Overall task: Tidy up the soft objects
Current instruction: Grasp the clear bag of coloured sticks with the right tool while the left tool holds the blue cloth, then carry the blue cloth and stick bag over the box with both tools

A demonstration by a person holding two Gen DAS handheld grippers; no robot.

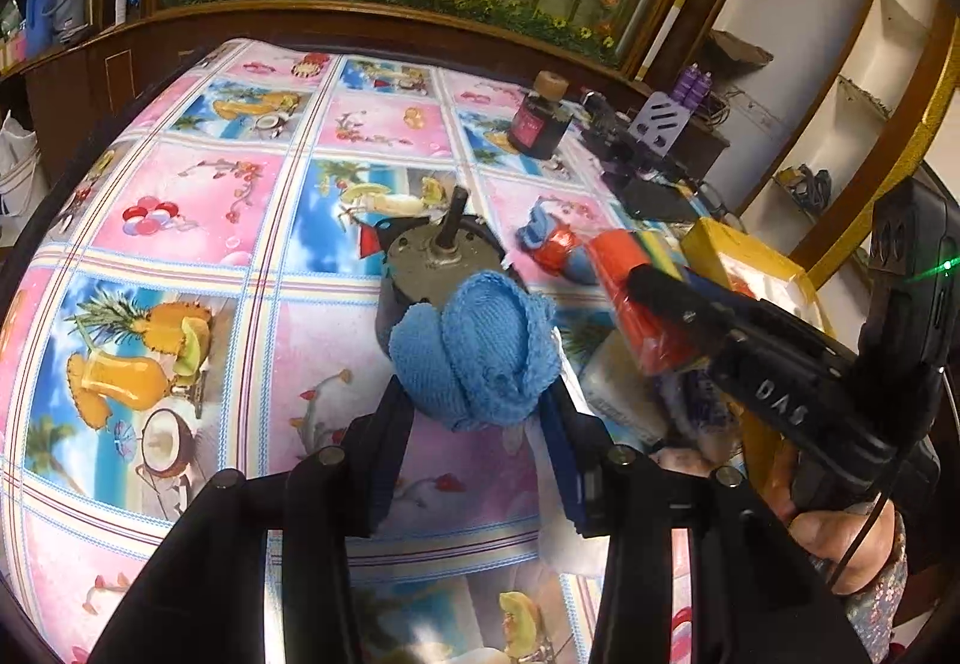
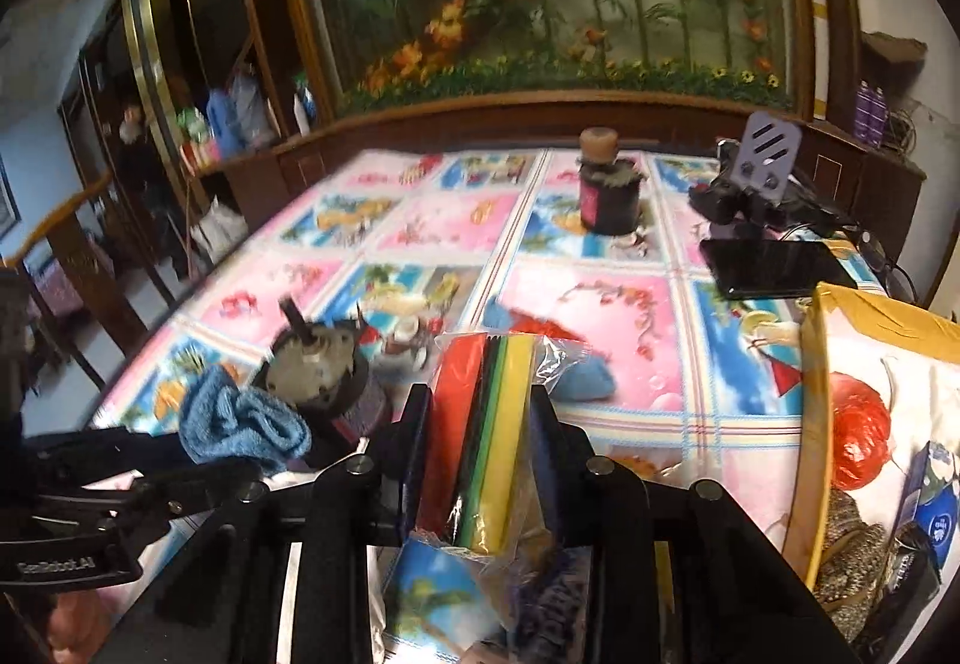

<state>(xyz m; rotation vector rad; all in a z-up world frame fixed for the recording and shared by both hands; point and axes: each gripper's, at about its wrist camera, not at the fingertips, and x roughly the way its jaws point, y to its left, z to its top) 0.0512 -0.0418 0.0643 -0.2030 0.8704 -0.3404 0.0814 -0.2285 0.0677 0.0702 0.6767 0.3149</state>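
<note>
Sponge pack [image 2: 486, 424], a clear bag of red, green and yellow sponges, stands on end between the right gripper [image 2: 480, 412] fingers, its long axis running along them, pads pressed on both flat sides. The yellow box [image 2: 816, 394] lies just to its right (probably its destination), nearer this hand than the other. The left gripper [image 1: 474, 394], angled down over the table, clamps a rolled blue cloth [image 1: 474, 352] beside a grey motor [image 1: 432, 262].
</note>
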